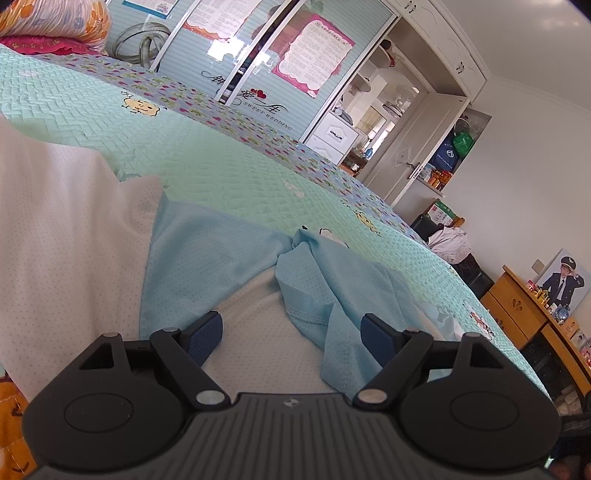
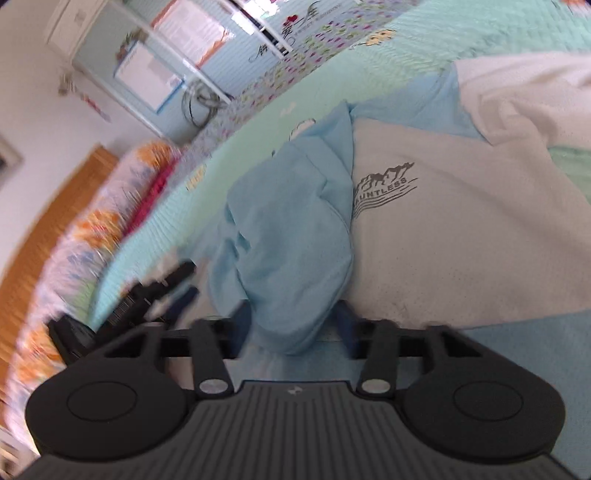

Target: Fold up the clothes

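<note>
A white and light-blue mesh shirt lies on the bed. In the left wrist view my left gripper is open just above it, with the crumpled blue sleeve lying between and over the right finger. In the right wrist view the shirt's white body with a grey "DAUNTLESS" print lies to the right. My right gripper has a bunched blue sleeve between its fingers, which are partly hidden by the cloth. The left gripper also shows in the right wrist view at the left, blurred.
The bed has a mint quilted cover with a floral border. Folded quilts lie at the bed's head. A sliding-door wardrobe stands behind. A wooden cabinet and a chair with clothes stand beside the bed.
</note>
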{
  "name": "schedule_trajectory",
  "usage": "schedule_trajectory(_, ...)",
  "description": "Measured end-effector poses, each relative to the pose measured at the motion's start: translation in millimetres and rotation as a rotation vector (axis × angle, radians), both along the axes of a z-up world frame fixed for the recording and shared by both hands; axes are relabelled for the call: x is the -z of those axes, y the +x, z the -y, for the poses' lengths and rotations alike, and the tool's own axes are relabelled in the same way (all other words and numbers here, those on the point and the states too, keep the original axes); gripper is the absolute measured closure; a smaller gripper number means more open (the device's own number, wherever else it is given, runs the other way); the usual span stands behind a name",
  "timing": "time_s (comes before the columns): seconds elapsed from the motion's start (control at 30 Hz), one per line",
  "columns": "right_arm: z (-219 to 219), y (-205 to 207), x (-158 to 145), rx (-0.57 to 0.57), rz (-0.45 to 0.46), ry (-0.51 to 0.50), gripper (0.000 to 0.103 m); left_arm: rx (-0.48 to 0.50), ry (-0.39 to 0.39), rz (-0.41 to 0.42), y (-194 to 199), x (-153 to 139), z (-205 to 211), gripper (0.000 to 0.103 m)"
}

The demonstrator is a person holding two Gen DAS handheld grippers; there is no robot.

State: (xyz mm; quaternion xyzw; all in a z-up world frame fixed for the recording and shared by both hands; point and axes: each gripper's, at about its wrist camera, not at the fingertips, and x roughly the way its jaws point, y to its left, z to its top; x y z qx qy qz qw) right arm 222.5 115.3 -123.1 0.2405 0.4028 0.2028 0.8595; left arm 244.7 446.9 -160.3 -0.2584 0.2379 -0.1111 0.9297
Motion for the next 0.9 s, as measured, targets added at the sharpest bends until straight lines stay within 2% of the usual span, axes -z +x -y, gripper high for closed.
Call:
schedule_trajectory(0.07,3.5,12.2,-7.7,0.023,0.030,-0.041,0.103,0.001,-0.004,0.001,0.5,0.0,-0.9,0.018)
schedule_trajectory(0.17,42.1,18.7,-35.8,0.123,0.122,-0.036,0.103,0.000,-0.004,0.000,1.3,0.5,-1.0,0.018)
schedule_trajectory(0.23,57.4,18.9,-34.1,0.129,0.075,-0.011,0.094,-0.001,-0.001,-0.001,2.2,0.9,-0.8,0.018)
schedule_trajectory(0.27,64.4,18.8,-32.3,0.128,0.048,0.002,0.077,-0.001,-0.001,-0.001,2.2,0.4,-0.6,0.018)
schedule_trajectory(0.33,58.0,7.2,-23.4,0.114,0.018,-0.017,0.053,-0.001,-0.003,-0.001,2.1,-1.3,0.6,0.018)
schedule_trajectory(0.43,23.4,-25.0,-39.7,0.141,0.220,-0.215,0.053,-0.001,-0.002,0.000,3.0,-1.5,1.4,0.018)
schedule_trajectory(0.5,-10.2,-44.4,-54.2,0.103,0.403,-0.355,0.052,-0.001,-0.003,-0.001,3.3,-1.3,1.3,0.018)
schedule_trajectory(0.6,-67.5,-44.4,-48.5,-0.072,0.494,-0.513,0.046,-0.001,-0.001,-0.001,3.3,-0.4,0.3,0.018)
schedule_trajectory(0.67,-105.9,-43.0,-43.3,-0.196,0.544,-0.615,0.051,0.000,-0.002,0.000,2.4,0.0,-0.9,0.018)
schedule_trajectory(0.7,-122.8,-36.9,-34.1,-0.248,0.539,-0.674,0.057,0.000,-0.004,0.000,2.7,0.1,-1.0,0.018)
schedule_trajectory(0.73,-133.5,-27.2,-23.1,-0.270,0.510,-0.722,0.080,0.000,-0.005,0.000,2.7,0.1,-1.1,0.018)
schedule_trajectory(0.77,-142.7,-17.0,-12.1,-0.285,0.475,-0.765,0.093,0.000,-0.006,0.000,2.5,0.0,-1.3,0.018)
schedule_trajectory(0.8,-151.9,-6.8,-1.1,-0.301,0.440,-0.808,0.093,0.000,-0.006,0.000,2.4,0.0,-1.4,0.018)
schedule_trajectory(0.9,-151.4,5.7,7.6,-0.304,0.413,-0.800,0.093,0.000,-0.007,0.000,2.7,0.1,-2.0,0.018)
